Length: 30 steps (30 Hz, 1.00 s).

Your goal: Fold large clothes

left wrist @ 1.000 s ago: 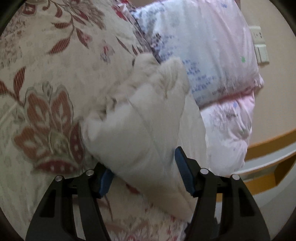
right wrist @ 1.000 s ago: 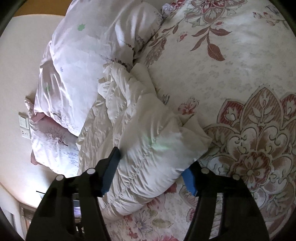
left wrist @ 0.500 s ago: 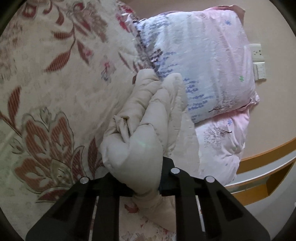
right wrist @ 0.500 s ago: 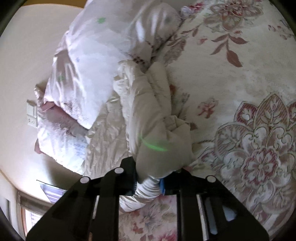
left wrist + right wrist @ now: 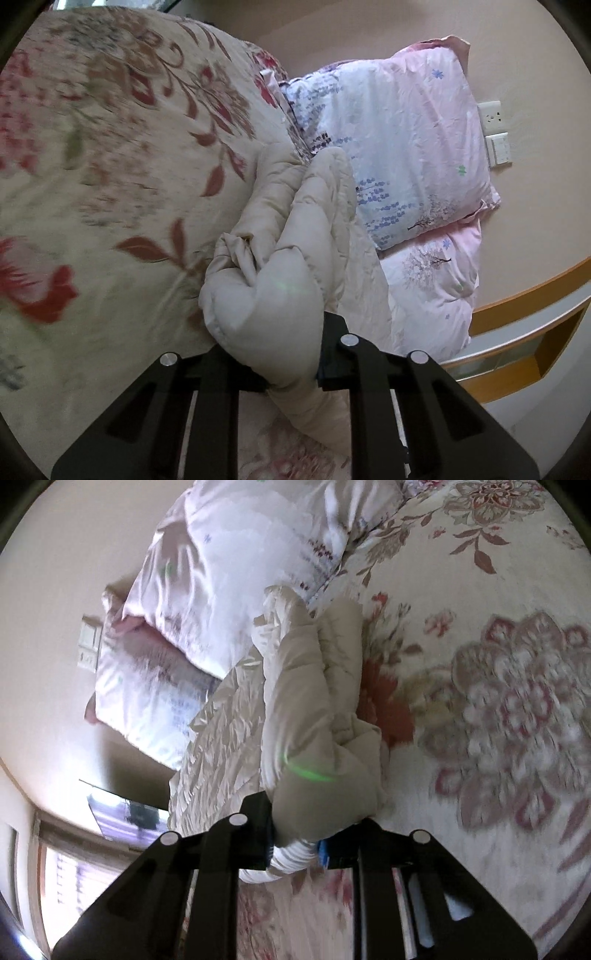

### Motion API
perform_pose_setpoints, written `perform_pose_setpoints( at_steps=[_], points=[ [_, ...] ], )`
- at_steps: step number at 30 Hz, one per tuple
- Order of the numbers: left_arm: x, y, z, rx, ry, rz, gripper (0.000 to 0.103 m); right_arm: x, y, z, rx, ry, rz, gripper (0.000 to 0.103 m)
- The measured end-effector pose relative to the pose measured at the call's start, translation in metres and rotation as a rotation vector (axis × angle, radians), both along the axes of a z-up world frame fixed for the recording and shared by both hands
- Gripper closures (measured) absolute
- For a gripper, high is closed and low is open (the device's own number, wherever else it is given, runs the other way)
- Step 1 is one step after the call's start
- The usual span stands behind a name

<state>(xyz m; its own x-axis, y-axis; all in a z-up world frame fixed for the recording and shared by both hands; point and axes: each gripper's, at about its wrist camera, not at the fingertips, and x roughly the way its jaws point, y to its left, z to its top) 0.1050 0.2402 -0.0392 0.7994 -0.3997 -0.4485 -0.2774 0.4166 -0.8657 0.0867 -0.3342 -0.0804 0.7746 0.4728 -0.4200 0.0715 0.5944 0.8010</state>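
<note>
No readable text, label, brand, number or sign shows in either view.

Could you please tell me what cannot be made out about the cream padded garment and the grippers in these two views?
- Left wrist view: the cream padded garment bulges over the left gripper, hiding its pads.
- Right wrist view: the right gripper is likewise covered.
- Both views: the garment's type and full outline are bunched, unreadable.
- The floral bedspread is motion-blurred.

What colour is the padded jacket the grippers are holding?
Plain cream-beige, no pattern, the padded jacket shows best in the left wrist view.
</note>
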Motion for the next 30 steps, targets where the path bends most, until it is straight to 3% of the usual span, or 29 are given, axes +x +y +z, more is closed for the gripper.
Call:
perform_pose_setpoints(
  at_steps=[5, 7, 10, 13, 15, 19, 22, 26, 30],
  points=[
    [-0.019, 0.010, -0.003, -0.004, 0.005, -0.004, 0.087, -0.030, 0.017, -0.003, -0.122, 0.024, 0.044, 0.080],
    [-0.020, 0.011, -0.006, 0.000, 0.009, -0.011, 0.084, -0.036, 0.022, 0.000, -0.215, 0.049, 0.038, 0.061],
    [-0.020, 0.011, -0.011, -0.001, 0.018, -0.007, 0.078, -0.045, 0.015, 0.013, -0.350, 0.060, -0.077, 0.034],
    [-0.022, 0.010, -0.013, 0.003, 0.007, 0.004, 0.069, -0.055, 0.011, 0.037, -0.467, 0.012, -0.229, 0.032],
    [-0.024, 0.009, -0.013, 0.005, -0.002, 0.013, 0.064, -0.053, 0.028, 0.057, -0.556, -0.056, -0.243, 0.033],
    [-0.027, 0.006, -0.012, 0.015, -0.021, 0.039, 0.056, -0.032, 0.091, 0.079, -0.715, -0.166, -0.104, 0.047],
    [-0.028, 0.004, -0.013, 0.019, -0.030, 0.060, 0.053, -0.011, 0.144, 0.082, -0.808, -0.213, 0.006, 0.047],
    [-0.028, 0.001, -0.015, 0.024, -0.030, 0.072, 0.053, 0.019, 0.191, 0.073, -0.855, -0.207, 0.106, 0.047],
    [-0.028, 0.000, -0.014, 0.045, -0.029, 0.073, 0.053, 0.033, 0.209, 0.064, -0.885, -0.188, 0.133, 0.048]
  ],
)
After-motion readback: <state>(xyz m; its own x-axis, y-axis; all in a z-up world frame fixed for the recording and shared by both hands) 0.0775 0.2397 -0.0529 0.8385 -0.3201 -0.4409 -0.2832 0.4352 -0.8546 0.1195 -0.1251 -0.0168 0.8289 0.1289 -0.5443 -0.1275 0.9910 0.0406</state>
